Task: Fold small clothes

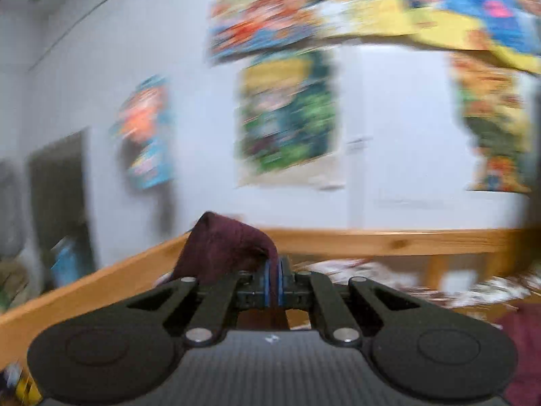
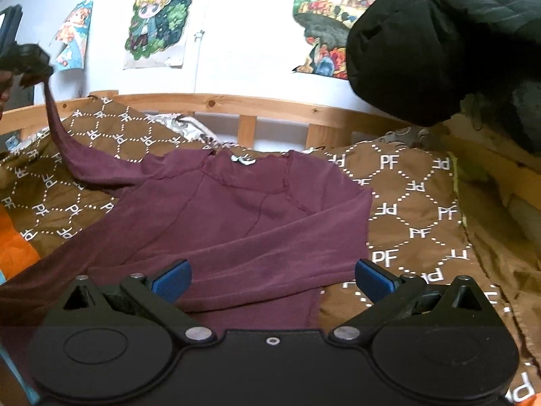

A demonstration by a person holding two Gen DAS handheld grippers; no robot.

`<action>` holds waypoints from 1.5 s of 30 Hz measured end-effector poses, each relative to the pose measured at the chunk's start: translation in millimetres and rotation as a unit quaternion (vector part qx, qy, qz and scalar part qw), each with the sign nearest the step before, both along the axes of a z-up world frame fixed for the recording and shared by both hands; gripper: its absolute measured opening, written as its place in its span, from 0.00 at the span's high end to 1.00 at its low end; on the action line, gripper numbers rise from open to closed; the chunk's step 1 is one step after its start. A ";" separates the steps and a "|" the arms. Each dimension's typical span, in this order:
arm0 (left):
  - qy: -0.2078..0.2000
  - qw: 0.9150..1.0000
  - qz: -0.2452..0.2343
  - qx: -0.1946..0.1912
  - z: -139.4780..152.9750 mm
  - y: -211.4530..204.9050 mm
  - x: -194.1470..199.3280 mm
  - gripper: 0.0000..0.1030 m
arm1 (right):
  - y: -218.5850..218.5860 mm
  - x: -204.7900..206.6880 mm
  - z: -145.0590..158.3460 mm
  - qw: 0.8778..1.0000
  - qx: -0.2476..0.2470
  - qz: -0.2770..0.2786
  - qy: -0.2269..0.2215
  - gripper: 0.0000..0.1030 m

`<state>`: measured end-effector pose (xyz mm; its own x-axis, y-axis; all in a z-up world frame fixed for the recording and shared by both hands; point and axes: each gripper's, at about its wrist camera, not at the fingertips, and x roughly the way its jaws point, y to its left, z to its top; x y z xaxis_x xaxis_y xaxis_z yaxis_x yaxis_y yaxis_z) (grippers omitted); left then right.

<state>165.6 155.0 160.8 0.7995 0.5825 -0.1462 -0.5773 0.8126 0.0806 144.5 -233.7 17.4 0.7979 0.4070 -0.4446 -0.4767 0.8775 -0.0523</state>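
A maroon long-sleeved top (image 2: 243, 216) lies spread on a brown patterned blanket (image 2: 419, 209), neck toward the headboard. Its right sleeve is folded across the lower body. Its left sleeve (image 2: 64, 142) is stretched up and to the far left, where my left gripper (image 2: 28, 62) holds its end in the air. In the blurred left wrist view, my left gripper (image 1: 273, 270) is shut on that maroon sleeve end (image 1: 223, 247), which bunches over the blue pads. My right gripper (image 2: 272, 279) hovers open over the folded sleeve, with nothing pinched between its blue pads (image 2: 170, 279).
A wooden bed rail (image 2: 236, 103) runs along the far side under a white wall with colourful posters (image 2: 157, 17). A black padded jacket (image 2: 439, 44) hangs at upper right. Orange fabric (image 2: 13, 253) shows at the left edge.
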 end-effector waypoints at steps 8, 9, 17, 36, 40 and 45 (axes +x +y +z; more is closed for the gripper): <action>0.030 0.974 -0.213 0.072 -7.4 -112.9 19.2 0.95 | -26.9 6.1 9.3 0.999 0.012 -0.034 -0.020 0.01; 0.039 0.967 -0.239 0.081 -12.3 -126.9 20.2 0.95 | -29.3 7.3 9.3 0.999 0.014 -0.037 -0.020 0.01; 0.127 0.918 -0.365 0.089 -73.8 -186.1 28.1 0.95 | -43.0 17.1 4.0 0.998 0.012 -0.057 -0.017 0.01; 0.241 0.864 -0.439 0.050 -147.8 -222.3 -14.9 0.45 | -52.7 26.2 -8.5 0.996 0.012 -0.087 0.003 0.01; 0.246 0.876 -0.414 0.028 -143.8 -210.4 -20.0 0.27 | -49.9 26.5 -13.6 0.996 0.022 -0.081 0.018 0.01; 0.242 0.921 -0.306 0.013 -140.4 -177.3 -10.1 0.07 | -34.8 18.1 -20.0 0.997 0.046 -0.038 0.049 0.01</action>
